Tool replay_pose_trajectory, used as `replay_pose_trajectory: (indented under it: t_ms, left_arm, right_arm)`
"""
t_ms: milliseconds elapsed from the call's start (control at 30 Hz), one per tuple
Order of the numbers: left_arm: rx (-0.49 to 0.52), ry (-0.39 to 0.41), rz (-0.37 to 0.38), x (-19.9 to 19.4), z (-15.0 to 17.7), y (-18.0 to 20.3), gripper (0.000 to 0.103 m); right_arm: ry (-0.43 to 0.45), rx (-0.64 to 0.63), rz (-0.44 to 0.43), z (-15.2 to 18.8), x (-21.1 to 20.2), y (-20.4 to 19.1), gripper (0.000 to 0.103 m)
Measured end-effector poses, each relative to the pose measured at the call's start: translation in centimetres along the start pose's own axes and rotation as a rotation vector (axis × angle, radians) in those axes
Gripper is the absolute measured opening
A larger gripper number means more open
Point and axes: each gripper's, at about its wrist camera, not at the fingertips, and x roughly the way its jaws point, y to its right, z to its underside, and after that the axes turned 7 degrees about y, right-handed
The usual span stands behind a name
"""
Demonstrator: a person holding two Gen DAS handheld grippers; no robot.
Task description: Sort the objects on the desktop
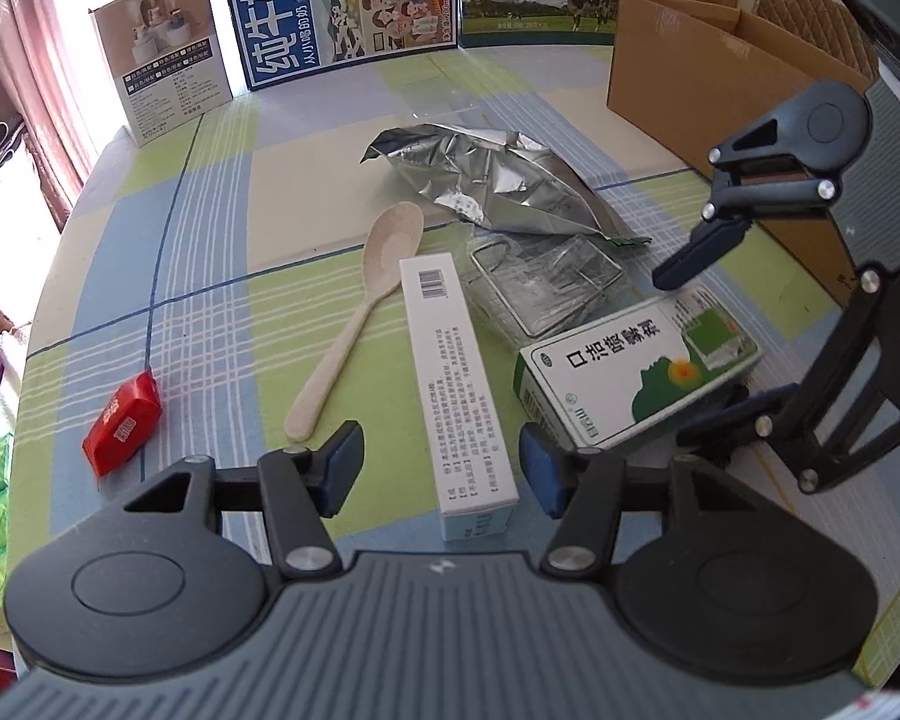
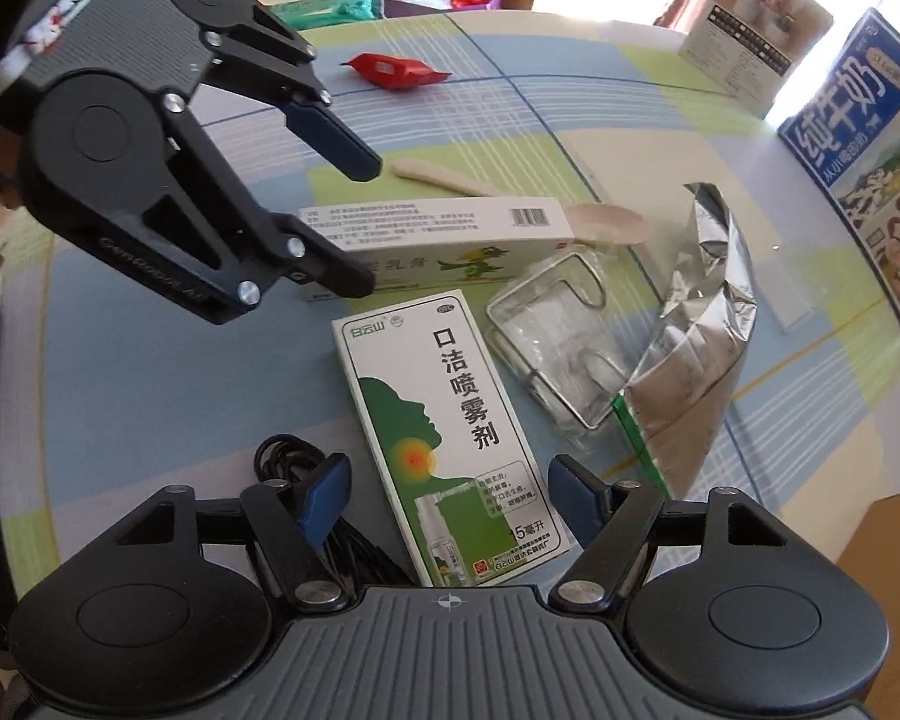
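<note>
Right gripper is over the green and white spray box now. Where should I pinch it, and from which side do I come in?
Grip the green and white spray box across its narrow width, on the two long edges near the end closest to the right gripper, coming down from above. It lies flat, and the pads already straddle that end. The far end nearly touches the clear wire-framed holder, so probably avoid that end.

Two milk cartons (image 1: 342, 6) stand along the table's far edge at about twelve o'clock, a white product box (image 1: 162, 81) beside them at ten. An open cardboard box (image 1: 738, 90) sits at two o'clock. A pink curtain (image 1: 12, 60), perhaps, hangs at nine.
</note>
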Motion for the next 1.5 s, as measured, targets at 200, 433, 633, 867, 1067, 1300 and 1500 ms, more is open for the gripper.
replay_pose_trajectory:
  t_ms: [200,433,633,867,1067,1300,1500]
  left_arm:
    - [0.002,0.007,0.009,0.2,-0.5,-0.2,0.054]
    - [0.011,-0.006,0.034,1.2,-0.9,-0.3,0.047]
    - [0.005,-0.017,0.033,1.5,-0.9,-0.3,0.022]
    - [0.030,-0.021,0.030,-0.3,-0.5,-0.2,0.021]
    - [0.051,-0.020,0.028,-3.0,0.8,0.1,0.021]
    - [0.060,-0.035,0.065,-5.5,3.2,1.1,0.021]
    - [0.056,-0.064,0.077,-5.5,4.5,1.9,0.022]
  right_arm:
    - [0.001,-0.010,-0.022,-0.1,1.1,0.5,0.071]
    - [-0.010,0.041,-0.050,-0.2,1.8,1.0,0.057]
    - [0.015,0.032,-0.021,-0.4,0.3,0.3,0.053]
    - [0.066,0.138,0.056,-0.2,-3.3,-0.7,0.052]
    - [0.119,0.480,0.148,2.5,-7.7,-2.1,0.052]
    - [0.086,0.728,0.300,7.9,-9.3,-5.6,0.053]
    - [0.088,0.783,0.358,10.3,-8.5,-6.9,0.053]
